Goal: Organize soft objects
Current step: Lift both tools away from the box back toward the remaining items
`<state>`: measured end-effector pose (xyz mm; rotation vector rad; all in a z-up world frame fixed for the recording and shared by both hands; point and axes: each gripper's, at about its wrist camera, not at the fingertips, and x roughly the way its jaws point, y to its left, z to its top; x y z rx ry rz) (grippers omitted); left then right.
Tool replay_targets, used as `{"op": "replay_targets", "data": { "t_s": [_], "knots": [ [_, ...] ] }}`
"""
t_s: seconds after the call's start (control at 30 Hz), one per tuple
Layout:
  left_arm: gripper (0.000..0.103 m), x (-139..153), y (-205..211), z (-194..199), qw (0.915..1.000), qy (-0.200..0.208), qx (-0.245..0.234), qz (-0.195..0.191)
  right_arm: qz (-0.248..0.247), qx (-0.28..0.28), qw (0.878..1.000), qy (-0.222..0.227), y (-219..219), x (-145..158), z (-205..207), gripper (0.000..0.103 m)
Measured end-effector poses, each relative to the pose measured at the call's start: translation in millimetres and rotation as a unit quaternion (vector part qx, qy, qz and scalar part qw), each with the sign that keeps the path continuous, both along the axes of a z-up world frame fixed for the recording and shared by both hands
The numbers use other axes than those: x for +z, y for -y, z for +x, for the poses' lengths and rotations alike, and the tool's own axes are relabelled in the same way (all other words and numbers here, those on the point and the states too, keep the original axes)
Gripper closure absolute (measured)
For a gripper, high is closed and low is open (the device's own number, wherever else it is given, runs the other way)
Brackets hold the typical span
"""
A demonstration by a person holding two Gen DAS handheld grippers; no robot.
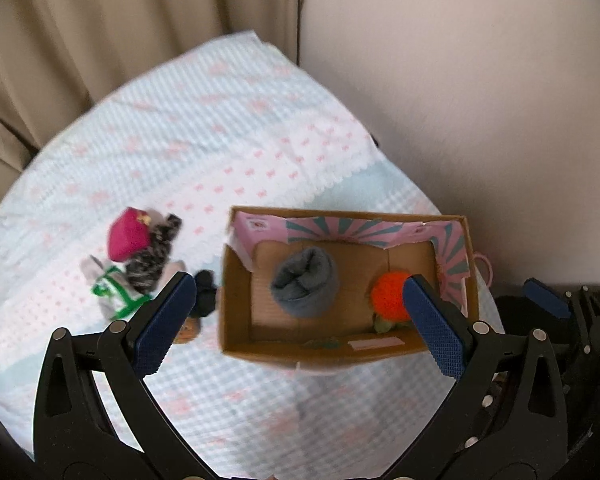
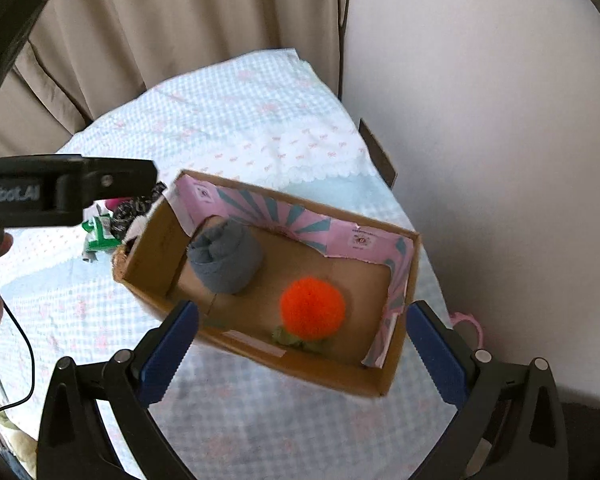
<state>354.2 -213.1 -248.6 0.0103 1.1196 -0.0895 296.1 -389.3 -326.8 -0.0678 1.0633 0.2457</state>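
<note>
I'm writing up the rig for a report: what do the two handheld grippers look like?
Both grippers, left gripper and right gripper, have black angular frames with silver rivets and blue textured pads. The left one's body bears white lettering reading "Robot.AI", and a thin black cable hangs below it.

both views above shared box (image 1: 236, 280)
</note>
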Motion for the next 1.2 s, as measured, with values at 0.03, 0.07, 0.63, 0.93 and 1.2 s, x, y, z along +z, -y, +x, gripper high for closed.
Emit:
{"op": "replay_targets", "data": {
  "t_s": [0.03, 0.07, 0.63, 0.93, 1.2],
  "knots": [
    [0.000, 11, -5, -9, 0.9999, 0.013, 0.001, 0.003, 0.001, -0.001, 1.000, 0.004, -1, 5, -4, 0.000],
    [0.000, 16, -7, -14, 0.9998, 0.021, 0.001, 0.004, 0.002, -0.003, 1.000, 0.008, -3, 11, -7, 0.000],
    [0.000, 114, -127, -164, 0.9854, 0.168, 0.030, 0.004, 0.008, -0.069, 0.987, 0.146, -64, 125, -105, 0.000],
    [0.000, 130, -214, -221, 0.9825, 0.184, 0.027, -0.009, 0.017, -0.111, 0.980, 0.165, -128, 151, -149, 0.000],
    [0.000, 118, -283, -231, 0.9829, 0.183, 0.012, -0.016, 0.027, -0.122, 0.978, 0.167, -187, 152, -167, 0.000]
  ]
}}
